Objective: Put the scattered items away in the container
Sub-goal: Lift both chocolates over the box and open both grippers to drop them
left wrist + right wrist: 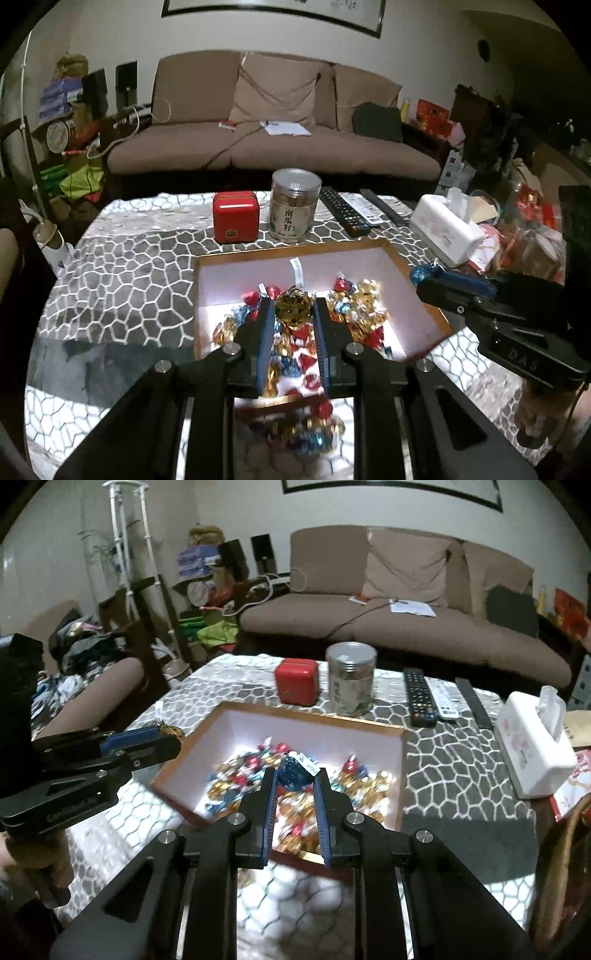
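Note:
A shallow box (236, 254) with a brown rim and white floor holds many red, gold and blue foil-wrapped candies (354, 306). My left gripper (293, 308) is shut on a gold foil candy (291, 310) and holds it over the box. My right gripper (294, 777) is shut on a blue foil candy (293, 773) over the box (314, 716). The right gripper shows in the left wrist view (424, 275) at the box's right rim. The left gripper shows in the right wrist view (173, 734) at the left rim. More candies (306, 428) lie on the table in front of the box.
On the patterned tablecloth (129, 277) behind the box stand a red tin (235, 217) and a clear jar (294, 205). Remote controls (343, 216) and a white tissue box (448, 225) lie at the right. A wicker basket (561, 867) stands at the right edge. A sofa (273, 140) is behind.

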### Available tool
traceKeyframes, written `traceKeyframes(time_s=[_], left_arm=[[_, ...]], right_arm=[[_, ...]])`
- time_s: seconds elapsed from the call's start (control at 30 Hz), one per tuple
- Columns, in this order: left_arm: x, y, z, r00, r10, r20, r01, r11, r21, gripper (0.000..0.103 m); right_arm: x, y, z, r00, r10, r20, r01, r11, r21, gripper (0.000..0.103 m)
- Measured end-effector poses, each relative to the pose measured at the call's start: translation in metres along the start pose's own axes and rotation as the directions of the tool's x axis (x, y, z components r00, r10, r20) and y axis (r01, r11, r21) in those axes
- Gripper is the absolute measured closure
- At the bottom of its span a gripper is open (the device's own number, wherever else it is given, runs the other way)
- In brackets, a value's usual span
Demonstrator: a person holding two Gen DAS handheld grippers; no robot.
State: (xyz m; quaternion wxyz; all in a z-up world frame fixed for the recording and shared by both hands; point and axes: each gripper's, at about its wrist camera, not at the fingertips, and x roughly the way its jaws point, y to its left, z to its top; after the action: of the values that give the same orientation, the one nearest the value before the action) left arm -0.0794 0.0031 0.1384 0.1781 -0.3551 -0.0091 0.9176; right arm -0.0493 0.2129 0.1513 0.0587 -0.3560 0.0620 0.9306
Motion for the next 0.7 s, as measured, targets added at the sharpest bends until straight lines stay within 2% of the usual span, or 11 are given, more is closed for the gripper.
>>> traceKeyframes(time_s=[0.13, 0.4, 0.53, 0.7], left_arm=[[0.032, -0.002, 0.005, 0.998, 0.026, -0.052, -0.025, 1.0, 0.019, 0.082], [0.073, -0.004, 0.008, 0.993, 0.02, -0.115, -0.018, 1.0, 0.021, 0.082], [0.085, -0.008, 0.005, 0.988, 0.016, -0.15, -0.01, 0.999, 0.039, 0.082], [0.088, -0.008, 0.003, 0.985, 0.044, -0.166, -0.039, 0.999, 0.035, 0.08]], right_arm=[[0.031, -0.016, 0.012, 0.999, -0.011, -0.035, 0.011, 1.0, 0.024, 0.085], [0.097, -0.035, 0.014, 0.989, 0.007, -0.15, -0.001, 0.999, 0.041, 0.085], [0.117, -0.038, 0.01, 0.981, 0.034, -0.191, -0.021, 0.998, 0.066, 0.085], [0.13, -0.039, 0.004, 0.973, 0.041, -0.225, -0.023, 0.996, 0.083, 0.082]])
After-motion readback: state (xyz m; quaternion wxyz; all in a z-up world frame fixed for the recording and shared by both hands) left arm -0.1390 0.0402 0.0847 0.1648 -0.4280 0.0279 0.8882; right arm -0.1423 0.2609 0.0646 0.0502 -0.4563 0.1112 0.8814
